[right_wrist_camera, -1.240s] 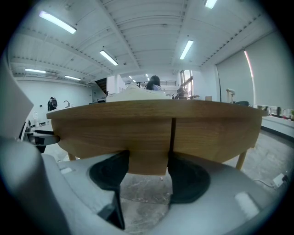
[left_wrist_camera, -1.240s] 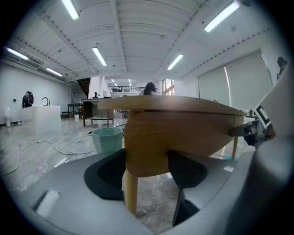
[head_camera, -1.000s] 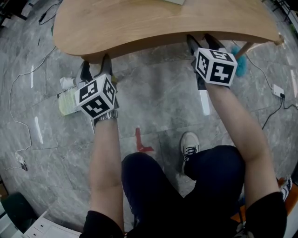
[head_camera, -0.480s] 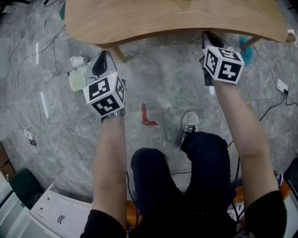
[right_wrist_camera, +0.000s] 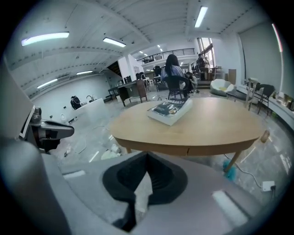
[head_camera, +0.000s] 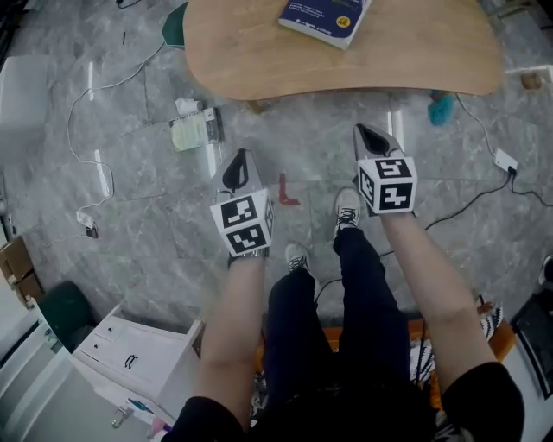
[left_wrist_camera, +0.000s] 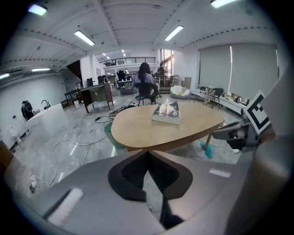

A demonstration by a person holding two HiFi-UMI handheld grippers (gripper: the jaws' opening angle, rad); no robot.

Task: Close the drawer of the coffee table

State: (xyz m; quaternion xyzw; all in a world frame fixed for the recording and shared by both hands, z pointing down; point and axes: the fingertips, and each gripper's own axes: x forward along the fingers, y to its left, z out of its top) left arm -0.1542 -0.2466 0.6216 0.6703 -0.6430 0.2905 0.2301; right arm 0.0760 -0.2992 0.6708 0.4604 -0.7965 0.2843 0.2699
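The oval wooden coffee table (head_camera: 285,60) stands ahead of me with a blue book (head_camera: 327,17) on it. In the right gripper view its drawer front (right_wrist_camera: 216,148) lies flush in the apron under the tabletop (right_wrist_camera: 206,124). My left gripper (head_camera: 238,164) hangs over the floor short of the table's near edge, its jaws shut with nothing between them (left_wrist_camera: 148,153). My right gripper (head_camera: 370,136) is level with it at the right, also shut and empty (right_wrist_camera: 147,158). Neither touches the table.
A teal brush (head_camera: 441,108) lies by the table's right leg, and a white adapter (head_camera: 504,161) with cables is further right. A yellow-green pack (head_camera: 194,131) and a red tape mark (head_camera: 285,192) are on the floor. A white cabinet (head_camera: 130,345) stands at the lower left.
Both grippers have drawn back from the table's edge and risen, and their jaws have gone from open to shut. The view has lifted, so the whole tabletop and book now show.
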